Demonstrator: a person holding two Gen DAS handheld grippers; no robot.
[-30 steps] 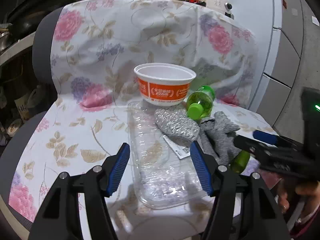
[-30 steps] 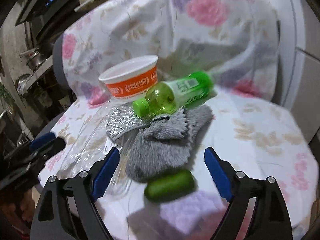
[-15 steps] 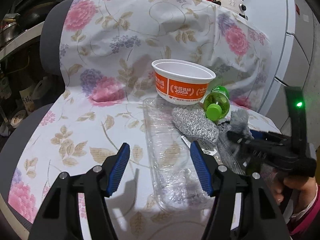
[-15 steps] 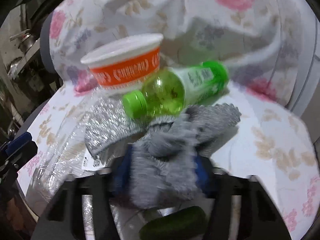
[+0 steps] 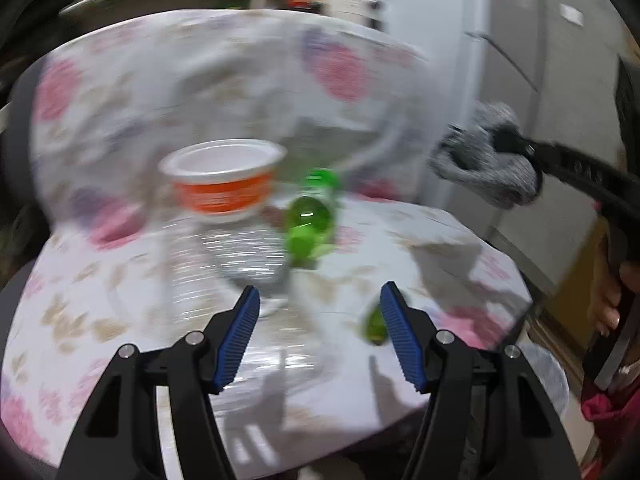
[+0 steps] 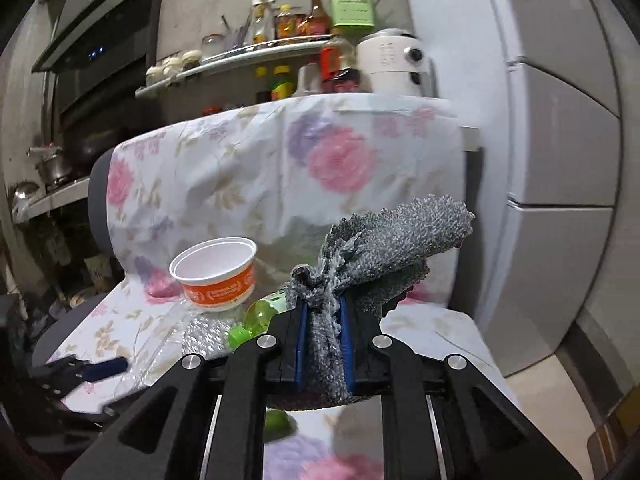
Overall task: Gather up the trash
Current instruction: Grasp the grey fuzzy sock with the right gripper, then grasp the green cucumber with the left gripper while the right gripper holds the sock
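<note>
One fuzzy grey knitted cloth [image 6: 384,248] hangs pinched between the jaws of the right gripper [image 6: 323,316], which have just been closing on it, lifted clear of the flower-print seat cover [image 6: 248,168]. It looks soft, light and floppy, so a bunched fold is the surest hold. Below lie a green plastic bottle [image 5: 308,216], an orange-and-white paper bowl [image 5: 222,180] and a clear plastic tray [image 5: 192,288]. The left gripper [image 5: 320,336] hovers with jaws spread, empty.
</note>
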